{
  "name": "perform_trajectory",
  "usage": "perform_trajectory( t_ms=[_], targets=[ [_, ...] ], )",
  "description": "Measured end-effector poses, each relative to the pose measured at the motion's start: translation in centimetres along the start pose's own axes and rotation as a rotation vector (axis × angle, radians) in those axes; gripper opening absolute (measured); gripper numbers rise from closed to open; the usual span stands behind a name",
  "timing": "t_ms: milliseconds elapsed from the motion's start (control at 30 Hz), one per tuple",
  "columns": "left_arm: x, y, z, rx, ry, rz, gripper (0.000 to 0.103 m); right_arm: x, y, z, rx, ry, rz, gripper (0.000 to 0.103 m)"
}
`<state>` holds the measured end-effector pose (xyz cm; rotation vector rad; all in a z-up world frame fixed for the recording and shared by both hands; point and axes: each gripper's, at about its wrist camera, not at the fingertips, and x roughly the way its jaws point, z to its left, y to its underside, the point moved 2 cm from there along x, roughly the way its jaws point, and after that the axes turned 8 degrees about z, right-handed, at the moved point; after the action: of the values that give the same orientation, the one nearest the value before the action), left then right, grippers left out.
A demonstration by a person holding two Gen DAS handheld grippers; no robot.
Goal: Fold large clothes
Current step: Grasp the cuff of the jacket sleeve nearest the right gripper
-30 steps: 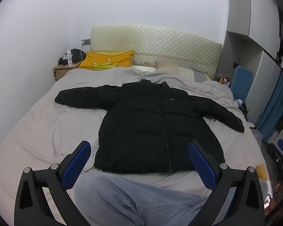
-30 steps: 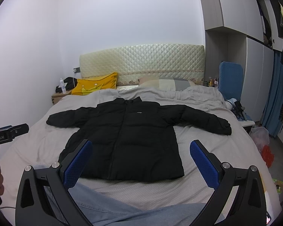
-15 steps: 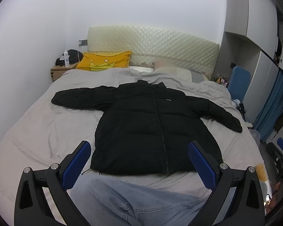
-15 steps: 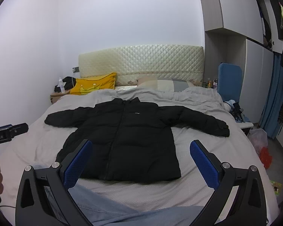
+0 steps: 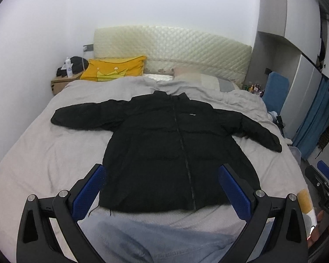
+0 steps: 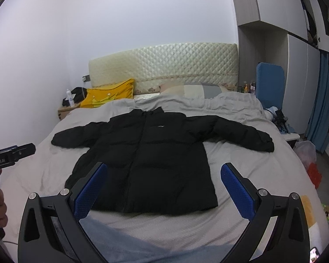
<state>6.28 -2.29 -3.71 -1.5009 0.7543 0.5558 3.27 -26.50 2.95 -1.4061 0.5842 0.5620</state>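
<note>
Black quilted puffer jacket (image 5: 175, 153) lies face up, zipped, spread flat on the grey-sheeted bed (image 5: 43, 157), collar toward the cream padded headboard (image 5: 171, 46), hem nearest the camera. Both sleeves are stretched out sideways, one toward the yellow crown-print pillow (image 5: 114, 68) side, the other w/ its cuff near the far bed edge.

Left claw (image 5: 162, 188) is released, blue pads wide apart, hovering above the hem, nothing between them. Right claw (image 6: 164, 186) likewise released and empty, held over the lower body of the jacket.

Handling, as a guess: padded fill means bulky but light, soft, springy, so folds will prob. puff back and need pressing down. Shell looks smooth, maybe slippery, so pinch a thin spot, not the thick padding. Best holds: sleeve cuffs first, to bring each sleeve across the chest, then the hem corners to fold body up toward collar. Mattress is soft, so pressing in to get under the fabric should be easy.
</note>
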Motion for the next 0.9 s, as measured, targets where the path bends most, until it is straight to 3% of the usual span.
perform_trajectory(
  t_ms=[333, 567, 900],
  targets=[
    [7.1, -5.6, -3.3, 0.094, 0.072, -0.026, 0.102, 5.8, -3.0, -4.0, 0.051, 0.041, -0.042, 0.103],
    [12.7, -9.2, -4.8, 0.106, 0.124, -0.062, 0.103, 10.5, -4.0, -7.9, 0.098, 0.077, -0.056, 0.103],
    [22.1, -9.3, -3.6, 0.105, 0.102, -0.053, 0.102, 17.6, -4.8, -13.1, 0.150, 0.154, -0.075, 0.103]
  ],
)
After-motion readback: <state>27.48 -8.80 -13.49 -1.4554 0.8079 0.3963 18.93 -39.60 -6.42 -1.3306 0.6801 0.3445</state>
